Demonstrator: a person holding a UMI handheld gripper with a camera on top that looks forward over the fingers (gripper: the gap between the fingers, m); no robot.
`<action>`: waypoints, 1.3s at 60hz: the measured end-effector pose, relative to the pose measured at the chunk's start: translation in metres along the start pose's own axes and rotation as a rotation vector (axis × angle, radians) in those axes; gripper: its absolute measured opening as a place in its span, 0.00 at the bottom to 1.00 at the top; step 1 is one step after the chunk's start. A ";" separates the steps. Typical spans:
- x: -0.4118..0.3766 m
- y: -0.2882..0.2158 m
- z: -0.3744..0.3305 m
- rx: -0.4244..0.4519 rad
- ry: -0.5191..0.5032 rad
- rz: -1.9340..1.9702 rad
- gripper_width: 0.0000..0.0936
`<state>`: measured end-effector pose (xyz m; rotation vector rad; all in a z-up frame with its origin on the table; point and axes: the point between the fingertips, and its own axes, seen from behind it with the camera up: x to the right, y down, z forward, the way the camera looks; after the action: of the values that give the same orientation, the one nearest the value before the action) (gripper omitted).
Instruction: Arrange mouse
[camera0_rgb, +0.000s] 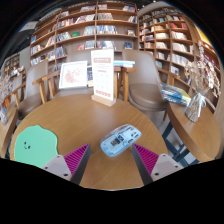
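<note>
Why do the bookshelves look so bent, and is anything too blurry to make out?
Gripper view: the wide-angle lens bows the bookshelves outward; light is even and indoor, with no harsh glare on the table; the mouse just ahead of the open gripper looks soft, its details unclear.

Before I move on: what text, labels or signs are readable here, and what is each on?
None can be read.
Upright sign on the round table: red and white, print too small to read.
Leaflets beside it: print blurred.
Mouse, standing between the open gripper fingers: no legible brand.
Green mat: a dark mark, not readable.
Book spines on the shelves: too small.
</note>
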<state>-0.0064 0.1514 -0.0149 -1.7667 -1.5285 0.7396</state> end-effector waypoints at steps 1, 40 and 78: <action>0.001 -0.002 0.003 -0.003 0.001 0.004 0.91; -0.015 -0.056 0.073 -0.017 -0.055 -0.045 0.48; -0.246 -0.015 -0.051 -0.044 -0.295 -0.111 0.44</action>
<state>-0.0122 -0.0974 0.0249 -1.6430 -1.8336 0.9494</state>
